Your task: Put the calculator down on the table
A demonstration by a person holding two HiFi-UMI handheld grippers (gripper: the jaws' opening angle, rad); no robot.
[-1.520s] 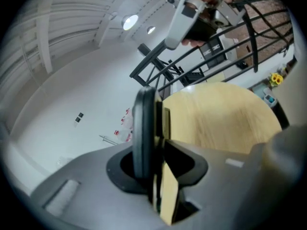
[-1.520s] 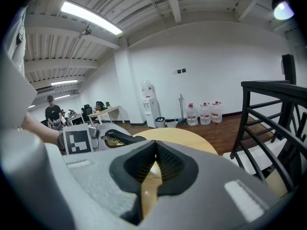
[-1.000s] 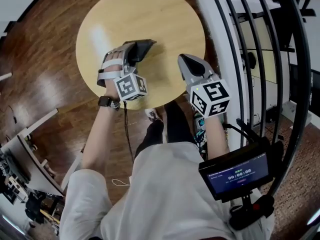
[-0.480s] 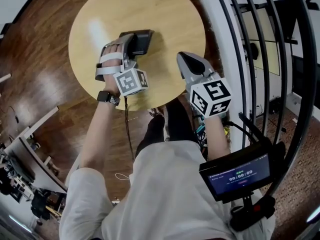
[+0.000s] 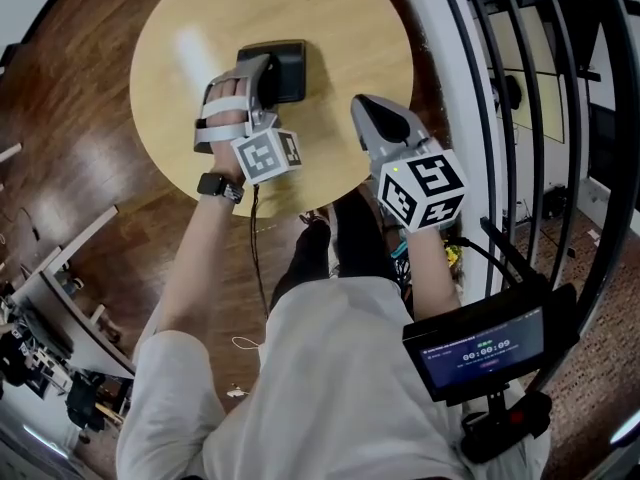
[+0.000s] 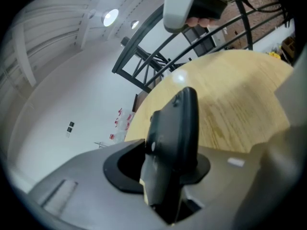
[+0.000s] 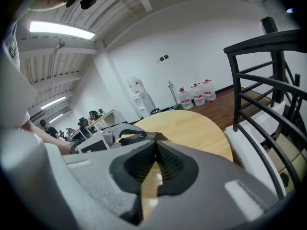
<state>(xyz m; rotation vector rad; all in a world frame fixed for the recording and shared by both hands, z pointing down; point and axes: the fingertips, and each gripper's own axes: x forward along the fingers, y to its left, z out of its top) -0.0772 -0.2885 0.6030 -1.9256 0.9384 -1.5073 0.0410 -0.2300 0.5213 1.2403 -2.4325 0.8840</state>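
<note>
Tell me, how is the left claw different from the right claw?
The left claw has the calculator between its jaws; the right claw has nothing. The left claw's jaws are opening; the right claw's are shut. Both are grey and reach over the table.

viewed from the head camera, the table top is free from 8 through 12 to 3 o'clock. the calculator lies near its centre between the opening jaws of the left gripper, which fills the 7 o'clock approach, and the right gripper, jaws together, hangs over the rim at 4 o'clock. at 3 o'clock a white ledge just beside the rim and a black railing behind it close that side; open floor lies at 9 o'clock.
</note>
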